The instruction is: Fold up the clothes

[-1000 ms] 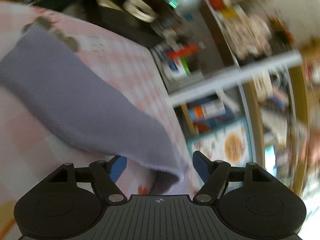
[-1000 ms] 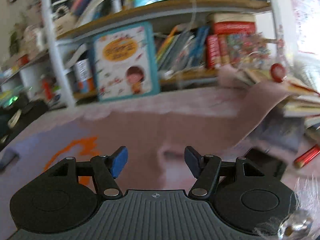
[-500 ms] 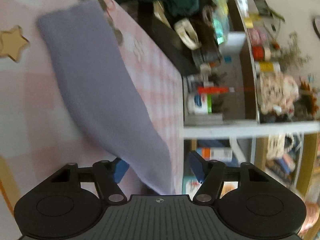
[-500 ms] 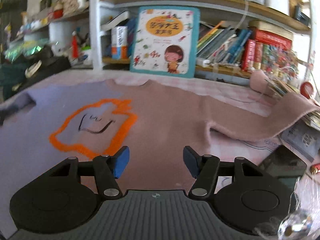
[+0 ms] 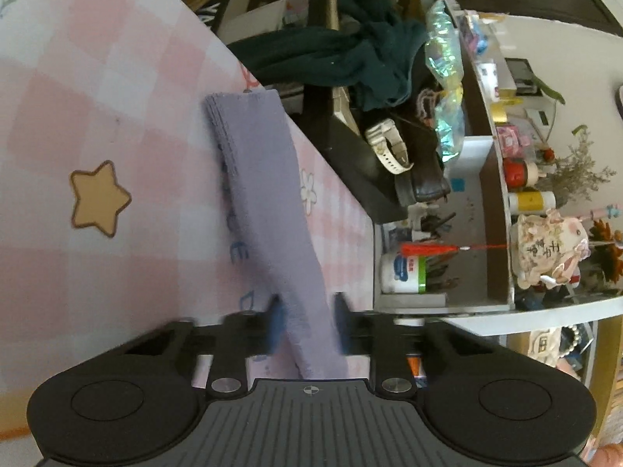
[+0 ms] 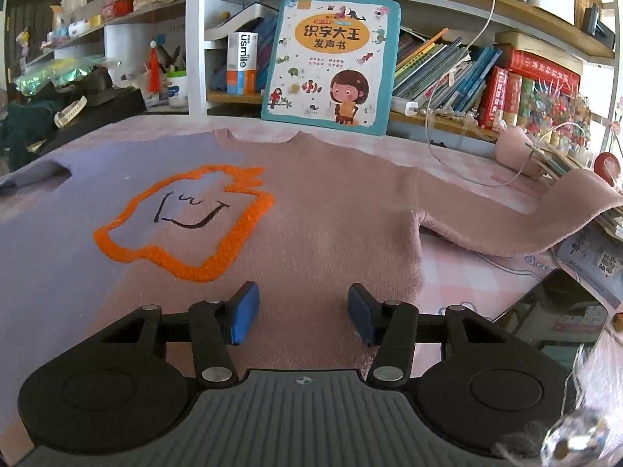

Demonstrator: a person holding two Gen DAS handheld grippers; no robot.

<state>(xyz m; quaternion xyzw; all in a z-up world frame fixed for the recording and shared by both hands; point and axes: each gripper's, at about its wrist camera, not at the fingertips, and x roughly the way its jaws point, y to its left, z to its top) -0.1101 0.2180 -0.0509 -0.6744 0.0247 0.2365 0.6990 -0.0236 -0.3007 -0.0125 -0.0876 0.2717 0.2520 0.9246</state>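
In my left wrist view, my left tool (image 5: 307, 321) sits at the bottom centre of the frame, its blurred blue fingers (image 5: 275, 317) either side of the lavender knitted sleeve (image 5: 264, 202). The fingers are close to the fabric, but I cannot tell whether they are clamped on it. The sleeve runs from the tool up the middle of the frame to its ribbed cuff, lying on the pink checked tablecloth (image 5: 97, 78). A tan star print (image 5: 99, 198) sits at the left. A dark green garment (image 5: 350, 58) is heaped at the upper centre.

In my right wrist view, my right tool (image 6: 303, 317) is at the bottom centre, its fingers spread wide and holding nothing, above the body of the two-tone lavender and dusty pink knitted sweater (image 6: 331, 210). The sweater lies flat across the table, with a fuzzy orange outline motif (image 6: 187, 218) left of centre. Its pink sleeve (image 6: 518, 218) stretches toward the right edge. A children's picture book (image 6: 331, 62) stands at the upper centre against a bookshelf (image 6: 467, 78).
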